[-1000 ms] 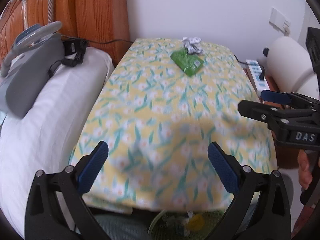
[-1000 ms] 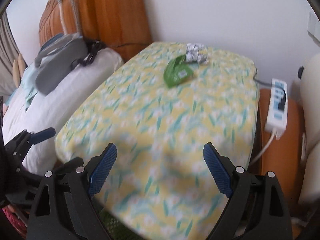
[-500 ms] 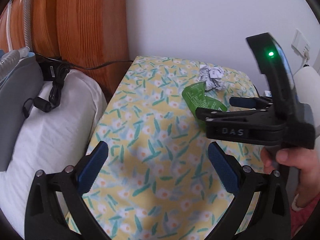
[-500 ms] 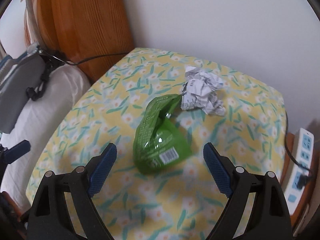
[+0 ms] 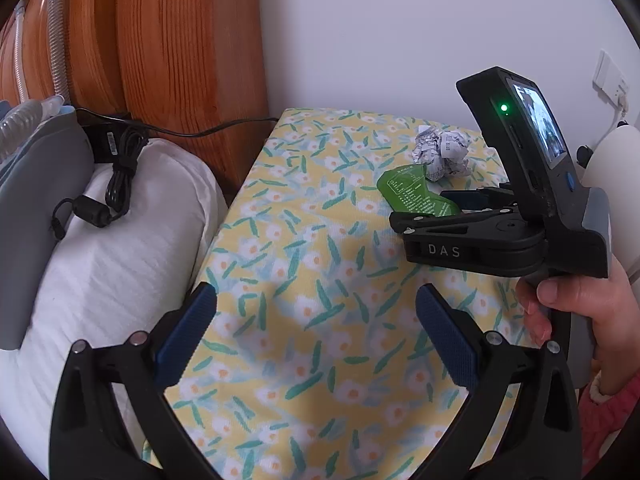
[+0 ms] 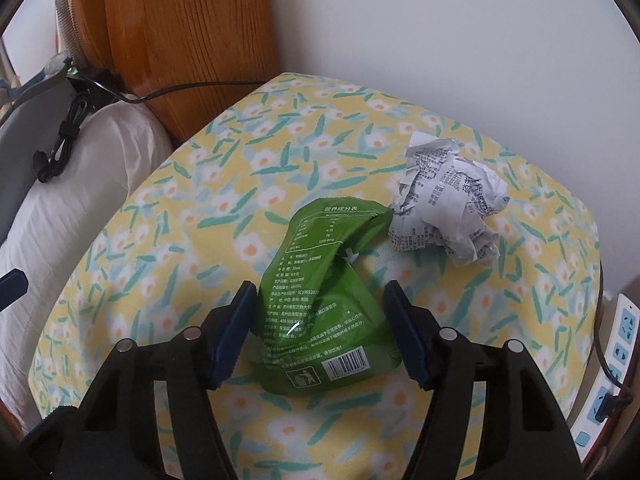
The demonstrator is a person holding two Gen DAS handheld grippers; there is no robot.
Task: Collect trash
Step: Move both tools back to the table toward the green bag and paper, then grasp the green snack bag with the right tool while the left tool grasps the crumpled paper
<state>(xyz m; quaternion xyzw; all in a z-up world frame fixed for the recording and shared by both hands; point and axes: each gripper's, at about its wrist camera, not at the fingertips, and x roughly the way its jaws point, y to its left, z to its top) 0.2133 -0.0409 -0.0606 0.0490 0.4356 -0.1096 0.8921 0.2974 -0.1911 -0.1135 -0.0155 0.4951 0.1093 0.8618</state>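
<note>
In the right wrist view, the right gripper (image 6: 322, 334) straddles a green pouch (image 6: 320, 320) at lower centre on the floral cloth (image 6: 224, 184); its jaws have just been closing, the pads at the pouch's sides, contact uncertain. A paper ball (image 6: 448, 216) touches the pouch's top corner, upper right. The left gripper (image 5: 316, 336) stands wide open over bare cloth.
</note>
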